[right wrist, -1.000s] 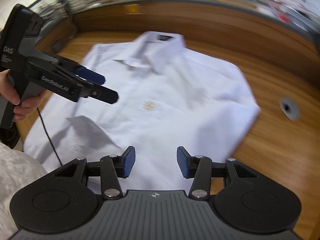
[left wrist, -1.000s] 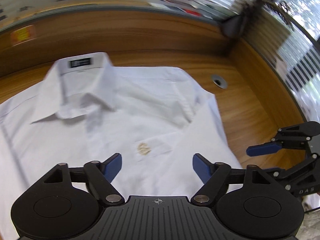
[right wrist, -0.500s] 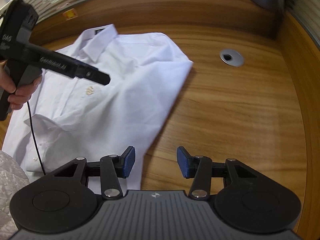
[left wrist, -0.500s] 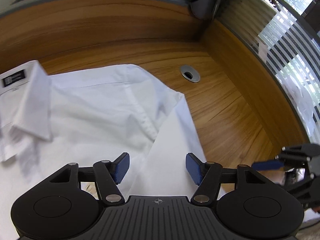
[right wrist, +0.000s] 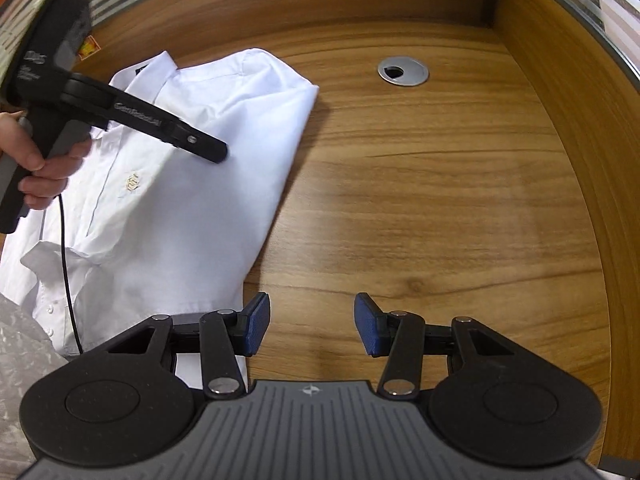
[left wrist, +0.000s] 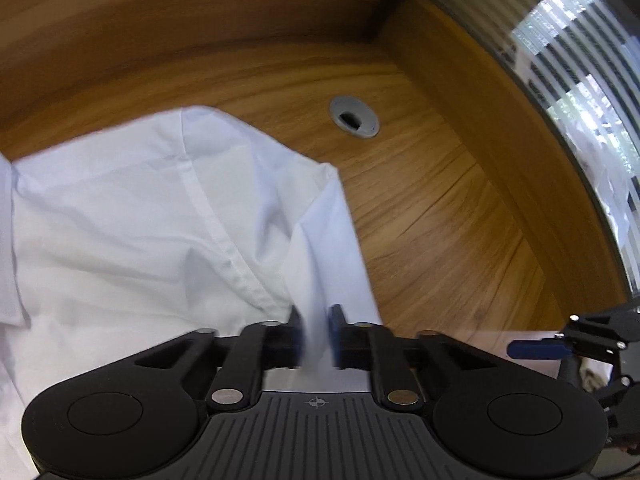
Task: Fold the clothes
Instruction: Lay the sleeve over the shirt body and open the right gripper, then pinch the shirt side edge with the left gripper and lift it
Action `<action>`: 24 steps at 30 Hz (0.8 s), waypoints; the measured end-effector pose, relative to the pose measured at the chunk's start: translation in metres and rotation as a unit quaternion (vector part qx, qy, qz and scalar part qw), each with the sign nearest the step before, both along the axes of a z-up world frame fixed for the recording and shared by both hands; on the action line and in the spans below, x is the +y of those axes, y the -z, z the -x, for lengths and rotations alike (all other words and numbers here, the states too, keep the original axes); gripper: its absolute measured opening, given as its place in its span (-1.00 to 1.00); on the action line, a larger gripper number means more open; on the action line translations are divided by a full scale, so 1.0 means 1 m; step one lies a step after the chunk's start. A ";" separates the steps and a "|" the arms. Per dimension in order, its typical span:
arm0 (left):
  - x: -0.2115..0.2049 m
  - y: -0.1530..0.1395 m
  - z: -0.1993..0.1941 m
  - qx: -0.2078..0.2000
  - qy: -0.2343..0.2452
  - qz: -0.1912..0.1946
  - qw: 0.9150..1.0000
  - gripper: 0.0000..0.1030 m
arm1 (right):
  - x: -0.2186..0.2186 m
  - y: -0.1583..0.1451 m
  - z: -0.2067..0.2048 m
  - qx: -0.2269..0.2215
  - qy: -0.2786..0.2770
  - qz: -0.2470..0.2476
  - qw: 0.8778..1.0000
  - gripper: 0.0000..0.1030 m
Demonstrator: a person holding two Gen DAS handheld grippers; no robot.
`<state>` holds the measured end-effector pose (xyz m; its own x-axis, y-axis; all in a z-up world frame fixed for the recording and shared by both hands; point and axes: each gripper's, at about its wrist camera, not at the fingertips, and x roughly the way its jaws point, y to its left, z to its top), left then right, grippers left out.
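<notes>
White shirt (left wrist: 132,216) lying front-up on the wooden desk (right wrist: 420,200), its folded right-hand edge running ahead of the left gripper (left wrist: 317,338); a second earlier that gripper's jaws stood wide apart above the chest emblem, half a second ago still apart over the sleeve edge, and now they are drawn together on a ridge of the shirt's cloth between the pads; the view has swung from collar toward the grommet (left wrist: 354,117). In judgement, a hold on the side panel has been secured, which suits lifting that edge across for a fold. The right gripper (right wrist: 310,330) holds its jaws apart over bare desk, the shirt's hem just to its left, nothing between the pads. A hand (right wrist: 38,160) grips the left tool's handle at far left. Writing: "GenRobot.AI" appears along the left tool's arm, blurred here; "DAS" on its body is only partly legible; a small gold emblem (right wrist: 132,181) marks the chest; the collar label cannot be read.
</notes>
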<state>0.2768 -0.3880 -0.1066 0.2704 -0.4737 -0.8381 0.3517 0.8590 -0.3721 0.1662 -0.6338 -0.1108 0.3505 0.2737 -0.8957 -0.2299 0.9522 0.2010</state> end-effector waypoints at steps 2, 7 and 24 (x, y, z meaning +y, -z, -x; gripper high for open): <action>0.012 -0.013 0.005 -0.009 -0.016 0.022 1.000 -0.84 | 0.000 0.003 0.000 0.002 0.000 0.000 1.000 0.04; 0.042 -0.047 0.019 -0.032 -0.058 0.074 0.995 -0.90 | 0.008 0.008 0.001 -0.006 -0.030 -0.001 1.000 0.09; 0.065 -0.037 0.027 0.000 -0.069 0.046 0.997 -0.05 | 0.036 0.014 0.014 -0.023 -0.092 0.006 0.995 0.21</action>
<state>0.2494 -0.3233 -0.0693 0.3385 -0.5070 -0.7927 0.2319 0.8614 -0.4519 0.1519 -0.5983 -0.1252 0.3366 0.3258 -0.8835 -0.4091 0.8957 0.1744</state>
